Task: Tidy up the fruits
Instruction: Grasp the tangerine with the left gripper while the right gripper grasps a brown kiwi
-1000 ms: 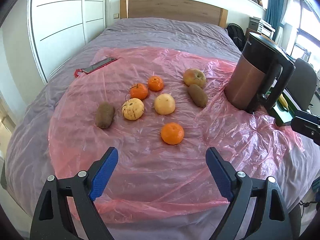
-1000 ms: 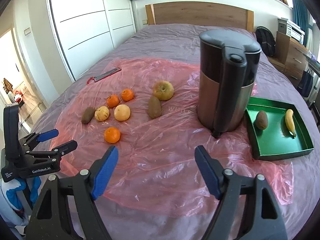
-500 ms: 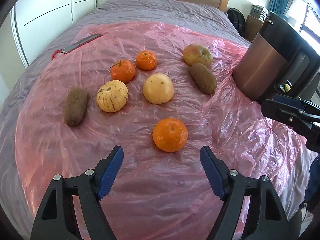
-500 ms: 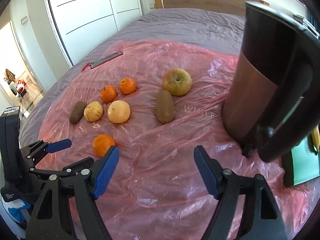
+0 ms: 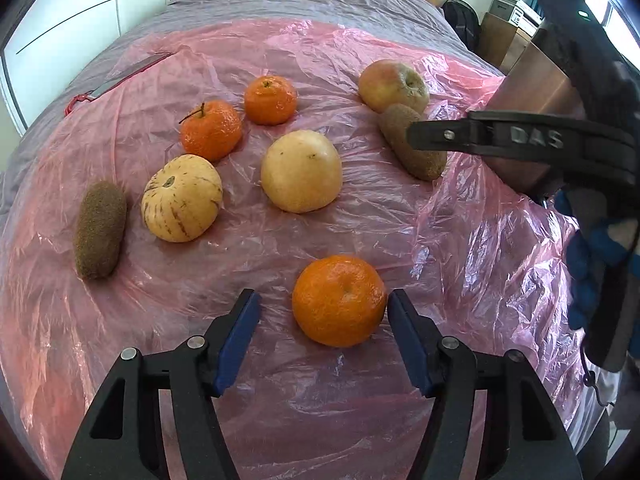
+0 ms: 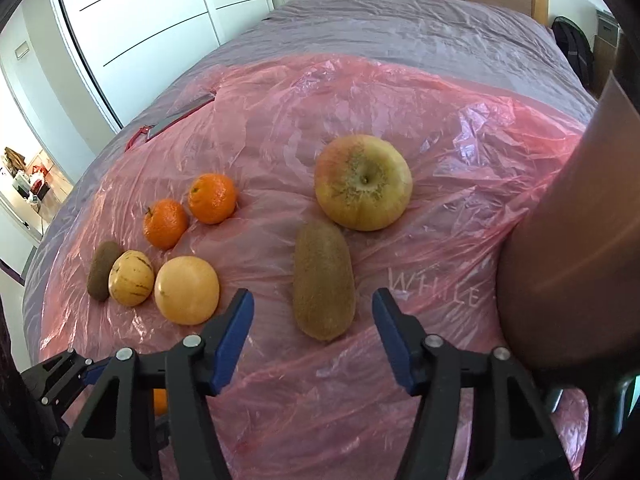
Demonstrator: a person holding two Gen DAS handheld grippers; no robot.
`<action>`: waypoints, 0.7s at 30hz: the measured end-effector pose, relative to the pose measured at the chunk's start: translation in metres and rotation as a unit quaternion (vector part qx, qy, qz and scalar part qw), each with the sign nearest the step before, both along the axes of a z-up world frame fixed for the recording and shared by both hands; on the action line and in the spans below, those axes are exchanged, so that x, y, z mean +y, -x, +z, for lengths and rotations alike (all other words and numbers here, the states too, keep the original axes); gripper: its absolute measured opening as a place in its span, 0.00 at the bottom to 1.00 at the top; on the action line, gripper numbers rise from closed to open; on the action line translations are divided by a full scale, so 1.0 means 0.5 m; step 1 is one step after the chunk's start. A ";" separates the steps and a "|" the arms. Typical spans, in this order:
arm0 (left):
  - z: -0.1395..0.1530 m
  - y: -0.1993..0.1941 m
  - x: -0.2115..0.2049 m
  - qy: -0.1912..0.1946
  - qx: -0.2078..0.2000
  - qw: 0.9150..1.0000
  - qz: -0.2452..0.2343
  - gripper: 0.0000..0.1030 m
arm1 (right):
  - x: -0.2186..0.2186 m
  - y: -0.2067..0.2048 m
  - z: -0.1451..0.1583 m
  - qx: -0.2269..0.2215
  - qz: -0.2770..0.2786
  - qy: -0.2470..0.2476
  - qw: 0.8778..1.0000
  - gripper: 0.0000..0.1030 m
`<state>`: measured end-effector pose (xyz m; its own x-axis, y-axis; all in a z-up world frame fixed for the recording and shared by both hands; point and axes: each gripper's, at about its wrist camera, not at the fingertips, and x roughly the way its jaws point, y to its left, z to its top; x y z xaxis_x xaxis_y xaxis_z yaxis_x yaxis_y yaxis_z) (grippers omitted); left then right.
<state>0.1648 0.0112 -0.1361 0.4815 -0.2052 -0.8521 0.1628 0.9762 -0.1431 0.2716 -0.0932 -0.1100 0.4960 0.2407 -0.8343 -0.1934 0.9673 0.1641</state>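
Note:
Fruits lie on a pink plastic sheet [image 5: 460,240] over a bed. My left gripper [image 5: 324,312] is open around a mandarin [image 5: 338,300]; its right blue pad sits at the fruit's side, the left pad apart. My right gripper [image 6: 312,312] is open with a kiwi [image 6: 323,280] between and just ahead of its fingers. An apple [image 6: 363,187] lies behind that kiwi. Two more mandarins [image 5: 211,129], a striped pale melon [image 5: 182,197], a pale round fruit [image 5: 301,171] and another kiwi [image 5: 100,229] lie to the left.
A tall copper-and-black kettle [image 6: 572,248] stands close to the right of my right gripper. A knife with a red loop [image 5: 116,80] lies under the sheet's far left edge. White wardrobe doors [image 6: 140,20] stand left of the bed.
Both grippers have moved forward and down toward the fruit. The left one now straddles the mandarin, the right one has reached the kiwi. The green tray has left the view.

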 end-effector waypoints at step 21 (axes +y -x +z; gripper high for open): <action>-0.026 -0.014 -0.013 0.001 0.003 1.000 -0.021 0.39 | 0.020 -0.051 -0.064 0.043 0.020 0.021 0.999 0.00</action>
<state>0.1717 0.0045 -0.1491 0.4678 -0.2266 -0.8543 0.2038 0.9682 -0.1452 0.2969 -0.0830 -0.1419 0.4126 0.2235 -0.8831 -0.2190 0.9653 0.1420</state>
